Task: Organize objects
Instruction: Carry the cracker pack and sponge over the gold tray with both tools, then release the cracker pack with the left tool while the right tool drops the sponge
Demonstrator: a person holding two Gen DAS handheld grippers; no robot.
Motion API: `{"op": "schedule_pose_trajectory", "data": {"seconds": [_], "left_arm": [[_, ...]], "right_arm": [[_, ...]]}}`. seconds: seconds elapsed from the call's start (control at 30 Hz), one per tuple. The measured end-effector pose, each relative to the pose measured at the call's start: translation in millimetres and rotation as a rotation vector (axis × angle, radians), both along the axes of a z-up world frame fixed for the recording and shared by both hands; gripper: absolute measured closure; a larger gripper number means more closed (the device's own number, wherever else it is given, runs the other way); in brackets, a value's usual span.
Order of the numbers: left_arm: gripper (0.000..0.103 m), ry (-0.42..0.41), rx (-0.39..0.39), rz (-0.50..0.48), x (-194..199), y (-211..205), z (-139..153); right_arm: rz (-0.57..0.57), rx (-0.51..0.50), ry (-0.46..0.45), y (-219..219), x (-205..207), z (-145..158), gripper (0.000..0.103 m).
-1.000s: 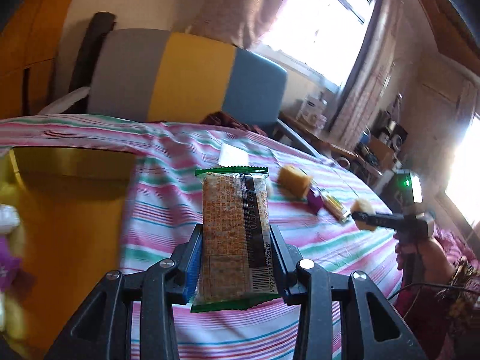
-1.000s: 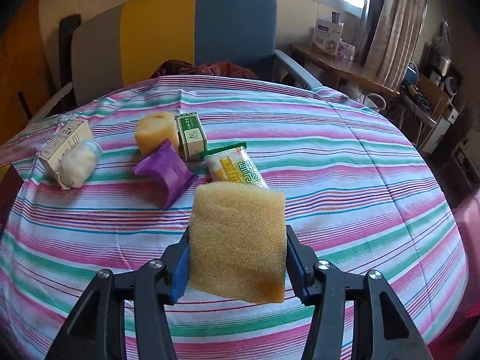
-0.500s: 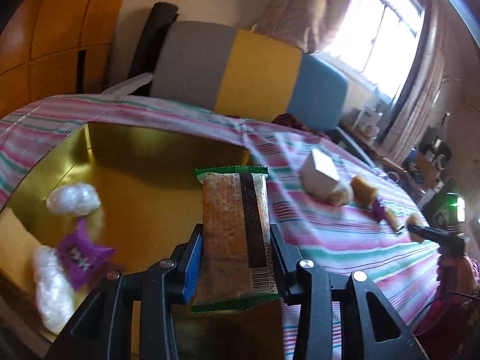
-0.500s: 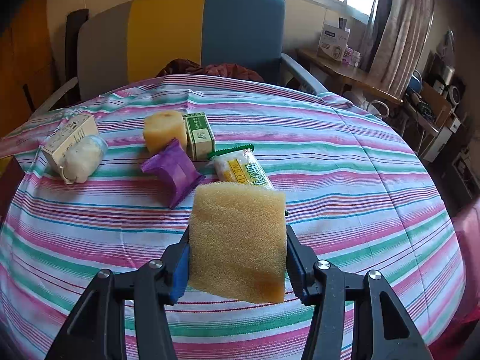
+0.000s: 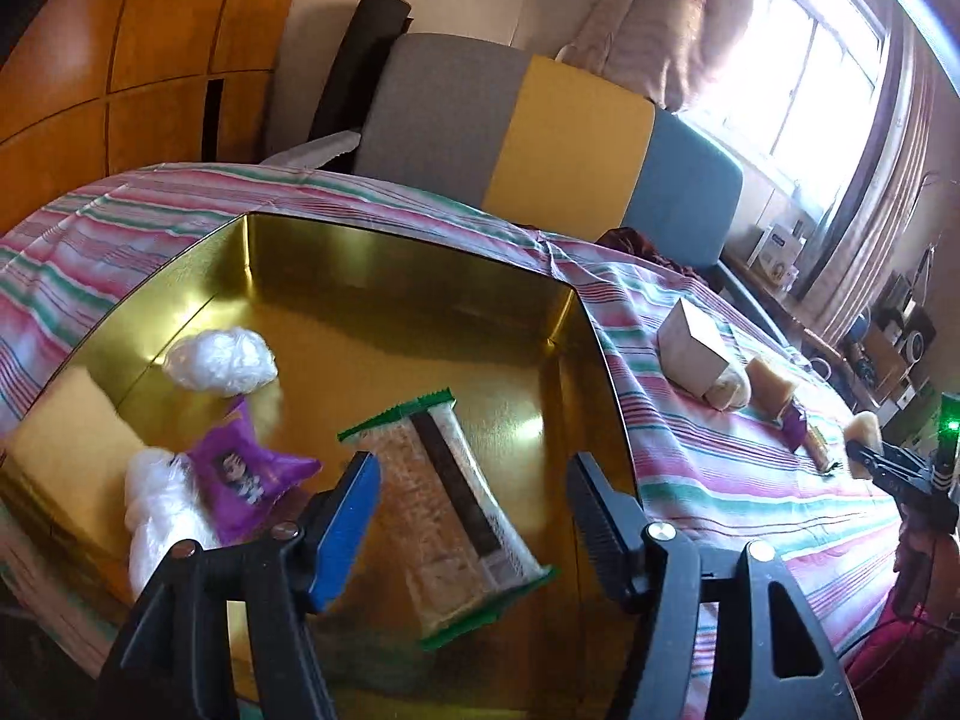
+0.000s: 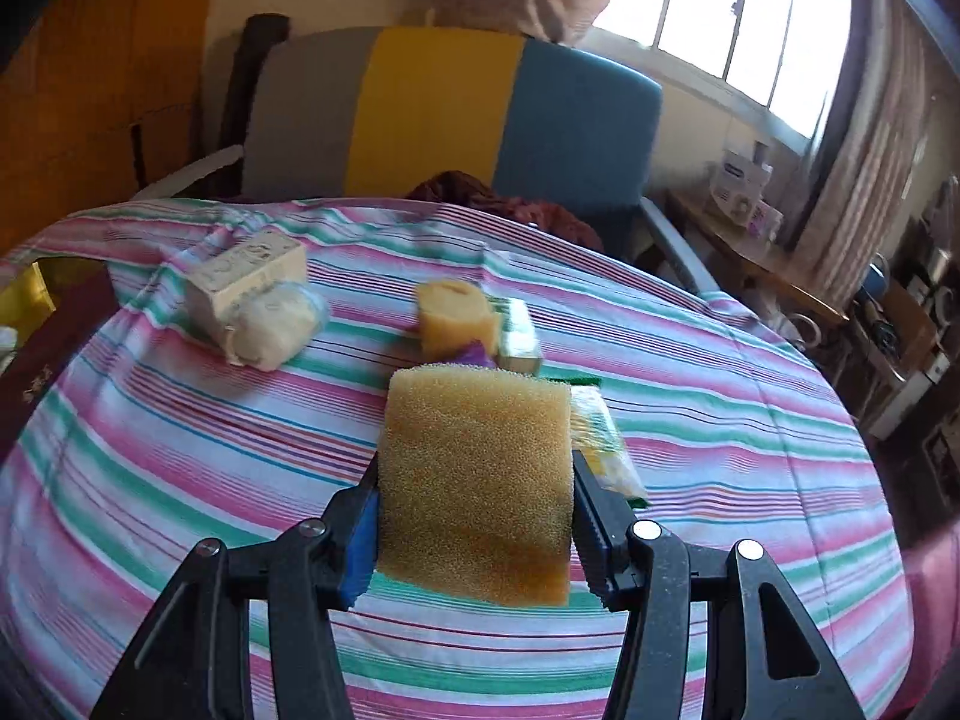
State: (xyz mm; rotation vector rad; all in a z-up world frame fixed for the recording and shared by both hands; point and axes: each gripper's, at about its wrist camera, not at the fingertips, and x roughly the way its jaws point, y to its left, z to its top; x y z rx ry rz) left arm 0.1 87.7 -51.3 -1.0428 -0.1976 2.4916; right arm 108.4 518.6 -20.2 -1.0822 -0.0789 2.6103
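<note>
My left gripper (image 5: pixel 474 486) is open above a gold tin tray (image 5: pixel 414 276). A cracker packet with green ends (image 5: pixel 450 510) lies loose in the tray below the jaws. The tray also holds a purple packet (image 5: pixel 240 480), two white wrapped bundles (image 5: pixel 219 360) and a yellow sponge (image 5: pixel 66 438). My right gripper (image 6: pixel 474 504) is shut on a yellow sponge (image 6: pixel 474 480) above the striped tablecloth (image 6: pixel 180 456). It also shows in the left wrist view (image 5: pixel 870 456), far right.
On the cloth lie a white box (image 6: pixel 240 282) with a white bundle (image 6: pixel 276 324), a rolled yellow sponge (image 6: pixel 456 318), a green box (image 6: pixel 519 336) and a yellow snack packet (image 6: pixel 600 444). A grey, yellow and blue chair (image 6: pixel 438 114) stands behind the table.
My left gripper swung over the tray, opened and let go of the cracker packet, which now lies in the tray. My right gripper moved left with its sponge.
</note>
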Motion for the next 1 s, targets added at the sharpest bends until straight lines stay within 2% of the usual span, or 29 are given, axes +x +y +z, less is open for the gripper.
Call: {"op": "schedule_pose_trajectory", "data": {"seconds": [0.2,0.33,0.7,0.83,1.0], "left_arm": [[0.038,0.003,0.002,-0.037,14.8,-2.3,-2.4],[0.038,0.016,0.017,-0.019,17.6,-9.1,-0.5],[0.037,0.055,0.082,0.215,7.7,-62.7,18.0],[0.037,0.058,0.103,0.278,5.0,-80.8,21.0],[0.037,0.056,0.119,0.336,2.1,-99.7,24.5]], "right_arm": [[0.056,-0.070,-0.034,-36.0,-10.2,-2.3,0.047],[0.154,-0.131,-0.018,-86.5,-19.2,3.3,0.047],[0.435,-0.269,0.051,-230.1,-58.5,24.2,0.047],[0.516,-0.277,0.040,-275.2,-75.3,24.1,0.047],[0.560,-0.301,0.005,-312.0,-93.3,17.4,0.047]]}}
